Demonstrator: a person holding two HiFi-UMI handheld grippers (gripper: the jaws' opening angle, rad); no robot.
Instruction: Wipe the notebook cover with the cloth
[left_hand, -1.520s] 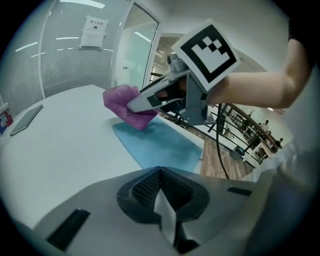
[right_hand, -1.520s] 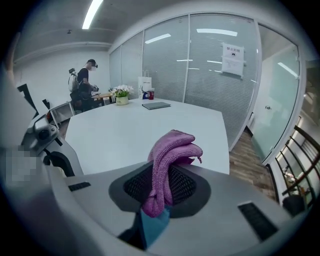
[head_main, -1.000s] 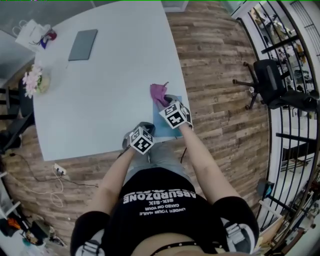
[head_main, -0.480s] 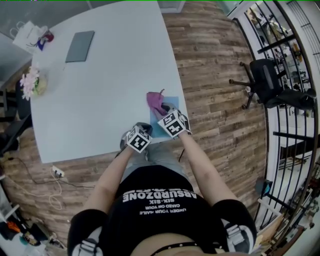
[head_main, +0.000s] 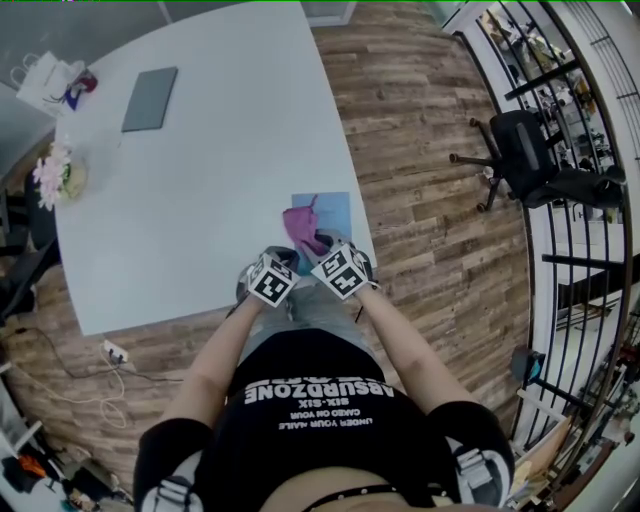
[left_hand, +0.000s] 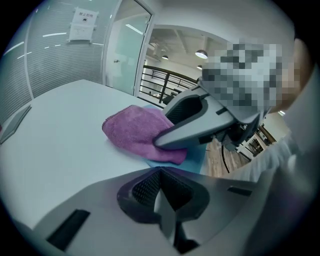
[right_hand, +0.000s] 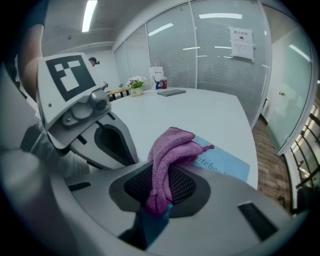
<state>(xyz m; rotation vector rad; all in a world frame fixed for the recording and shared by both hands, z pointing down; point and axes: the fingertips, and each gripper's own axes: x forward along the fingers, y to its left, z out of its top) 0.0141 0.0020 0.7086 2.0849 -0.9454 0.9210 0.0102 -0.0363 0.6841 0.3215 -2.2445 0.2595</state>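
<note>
Starting nearest, the left gripper (left_hand: 164, 215) is seen with its jaws pressed together, nothing between them. It is held over the near edge of the white table (head_main: 200, 200), just beside the right gripper (right_hand: 156, 212). The right gripper's jaws are clamped on a pink cloth (right_hand: 172, 150), which is bunched and draped forward onto a blue notebook (right_hand: 227, 165). The notebook is laid flat by the table's right edge, close to the near corner, and its near part is covered by the cloth. Dark print can be made out on the cover, partly hidden. Far across the table a grey slab (head_main: 150, 98), flowers (head_main: 55, 172) and a white bag (head_main: 45, 72) are set.
</note>
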